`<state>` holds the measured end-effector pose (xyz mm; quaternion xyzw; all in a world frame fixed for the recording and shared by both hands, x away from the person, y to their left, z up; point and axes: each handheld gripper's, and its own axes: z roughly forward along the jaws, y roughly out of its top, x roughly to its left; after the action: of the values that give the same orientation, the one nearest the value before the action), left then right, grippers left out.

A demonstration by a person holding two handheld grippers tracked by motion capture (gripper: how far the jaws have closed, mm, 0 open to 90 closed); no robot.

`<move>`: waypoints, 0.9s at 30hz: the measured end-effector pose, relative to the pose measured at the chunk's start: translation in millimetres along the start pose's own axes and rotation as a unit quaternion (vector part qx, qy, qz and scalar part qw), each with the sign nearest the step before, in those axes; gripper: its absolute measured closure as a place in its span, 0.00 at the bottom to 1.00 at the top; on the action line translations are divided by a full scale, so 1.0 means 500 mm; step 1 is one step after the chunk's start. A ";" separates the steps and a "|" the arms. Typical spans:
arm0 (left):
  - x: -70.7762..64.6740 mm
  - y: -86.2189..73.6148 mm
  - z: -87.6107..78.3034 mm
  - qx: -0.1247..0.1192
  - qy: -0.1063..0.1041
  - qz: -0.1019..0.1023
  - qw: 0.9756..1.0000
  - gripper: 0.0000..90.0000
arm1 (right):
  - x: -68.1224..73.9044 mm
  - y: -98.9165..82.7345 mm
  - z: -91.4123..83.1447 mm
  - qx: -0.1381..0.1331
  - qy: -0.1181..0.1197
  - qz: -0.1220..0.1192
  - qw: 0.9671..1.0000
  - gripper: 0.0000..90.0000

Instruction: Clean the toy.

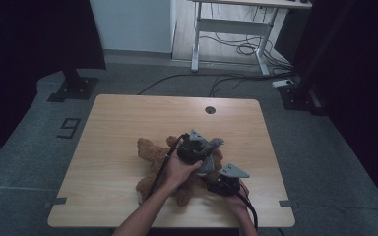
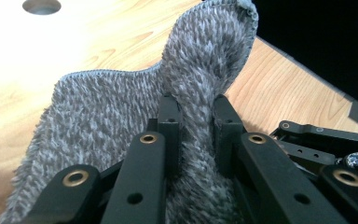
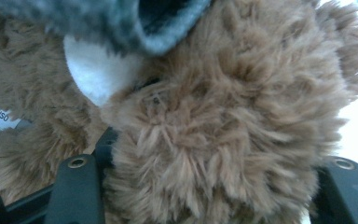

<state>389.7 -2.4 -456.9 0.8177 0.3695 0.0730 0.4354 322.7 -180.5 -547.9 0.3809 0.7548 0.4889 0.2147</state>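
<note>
High view shows the right tongs (image 1: 215, 183) pinching the brown teddy bear (image 1: 150, 152) down on the worktop (image 1: 113, 128), so the left tongs (image 1: 210, 147), pinching its grey knitted garment (image 2: 121, 107), can pull.

A light wooden desk (image 1: 128, 123) stands on grey carpet (image 1: 39, 147). Behind it, a white-framed table (image 1: 231, 24) straddles loose black cables (image 1: 236, 48). Dark curtains (image 1: 34, 34) flank a pale wall (image 1: 130, 24).

One brown plush bear (image 1: 152, 152), one grey knitted garment (image 2: 121, 107), apparently, two tongs, one table (image 1: 118, 128)
</note>
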 end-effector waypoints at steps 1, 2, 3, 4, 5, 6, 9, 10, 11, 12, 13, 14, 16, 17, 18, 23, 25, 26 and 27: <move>0.004 -0.003 -0.002 0.000 0.000 -0.002 1.000 0.86 | 0.001 0.000 0.001 -0.001 -0.002 -0.004 1.000 0.40; 0.009 -0.008 -0.005 -0.001 0.000 -0.004 1.000 0.86 | 0.002 0.000 0.001 0.001 -0.003 -0.006 1.000 0.40; 0.014 -0.012 -0.009 -0.002 0.003 -0.004 1.000 0.86 | 0.003 0.001 0.002 0.002 -0.004 -0.009 1.000 0.40; 0.018 -0.017 -0.014 -0.003 0.009 -0.005 1.000 0.86 | 0.004 0.001 0.002 0.002 -0.006 -0.011 1.000 0.40; 0.024 -0.021 -0.019 -0.001 0.016 -0.003 1.000 0.87 | 0.005 0.002 0.002 0.003 -0.006 -0.010 1.000 0.40; 0.032 -0.027 -0.025 0.000 0.025 -0.006 1.000 0.87 | 0.005 0.002 0.002 0.003 -0.006 -0.010 1.000 0.40; 0.053 -0.043 -0.042 0.003 0.033 -0.012 0.999 0.87 | 0.003 0.001 0.001 0.002 -0.004 -0.008 1.000 0.40; 0.057 -0.050 -0.050 0.001 0.035 -0.012 0.999 0.87 | 0.003 0.001 0.001 0.002 -0.004 -0.008 1.000 0.40; 0.059 -0.057 -0.060 -0.001 0.036 -0.008 0.999 0.87 | 0.003 0.001 0.001 0.002 -0.003 -0.008 1.000 0.40; 0.061 -0.062 -0.069 -0.005 0.037 -0.006 0.999 0.87 | 0.004 0.001 0.002 0.002 -0.004 -0.009 1.000 0.40; 0.063 -0.068 -0.079 -0.009 0.036 -0.006 0.999 0.87 | 0.004 0.001 0.002 0.002 -0.004 -0.009 1.000 0.40; 0.064 -0.073 -0.088 -0.014 0.036 -0.006 0.999 0.87 | 0.004 0.002 0.002 0.002 -0.004 -0.010 1.000 0.40; 0.067 -0.084 -0.107 -0.024 0.042 -0.002 0.999 0.87 | 0.004 0.001 0.002 0.001 -0.004 -0.011 1.000 0.40; 0.071 -0.091 -0.117 -0.029 0.042 -0.003 0.999 0.87 | 0.005 0.001 0.001 0.001 -0.005 -0.011 1.000 0.40; 0.077 -0.099 -0.128 -0.036 0.041 -0.008 0.998 0.87 | 0.005 0.001 0.001 0.002 -0.005 -0.011 1.000 0.40; 0.104 -0.131 -0.169 -0.057 0.043 -0.025 0.997 0.87 | 0.005 0.001 0.002 0.001 -0.005 -0.008 1.000 0.40; 0.114 -0.144 -0.187 -0.063 0.050 -0.028 0.996 0.87 | 0.004 0.001 0.002 0.001 -0.004 -0.008 1.000 0.40; 0.120 -0.150 -0.195 -0.065 0.052 -0.031 0.996 0.87 | 0.005 0.001 0.002 0.001 -0.004 -0.007 1.000 0.40; 0.128 -0.158 -0.205 -0.069 0.056 -0.037 0.995 0.87 | 0.005 0.001 0.002 0.001 -0.004 -0.006 1.000 0.40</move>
<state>347.8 135.4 -467.9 0.7662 0.4174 0.1274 0.4717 322.3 -178.0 -547.8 0.3783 0.7566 0.4855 0.2208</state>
